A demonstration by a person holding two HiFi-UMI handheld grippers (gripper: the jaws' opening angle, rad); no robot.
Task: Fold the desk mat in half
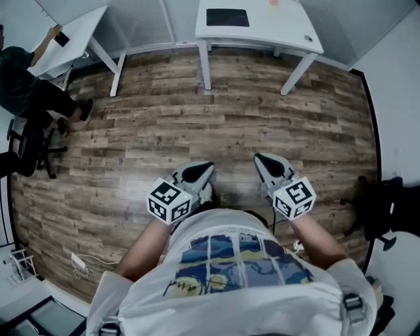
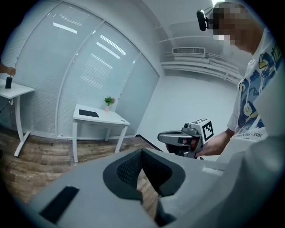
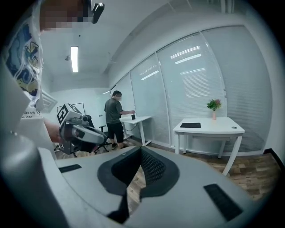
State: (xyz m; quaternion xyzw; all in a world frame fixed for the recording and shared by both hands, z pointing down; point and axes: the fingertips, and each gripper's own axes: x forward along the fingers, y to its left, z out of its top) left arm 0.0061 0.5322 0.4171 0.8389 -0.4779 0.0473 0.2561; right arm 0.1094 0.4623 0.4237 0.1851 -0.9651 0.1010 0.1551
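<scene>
Far off to the left of both tools, a person [image 1: 23,79] stands at another desk and has no part in this. The left gripper [image 1: 197,172] is held close in front of the wearer's body, its jaws pressed together with nothing between them, its nose angled forward and a little inward. The desk mat [image 1: 227,17], a dark rectangle, lies flat on the white desk [image 1: 282,26] straight ahead of both tools, well apart from them across the wooden floor [image 1: 197,111]. It sits on that desk's left half, and its long axis runs crosswise to the way the grippers point. In the left gripper view it falls left of the jaws, and in the right gripper view right of them, so it lies roughly between the two lines of aim, with neither hand plainly nearer. The right gripper [image 1: 272,164] mirrors its partner: near the body, jaws together and empty, angled inward. The fold is not yet begun; I judge the coming move to be a walk forward to the desk, each tool then taking one short end of the mat
</scene>
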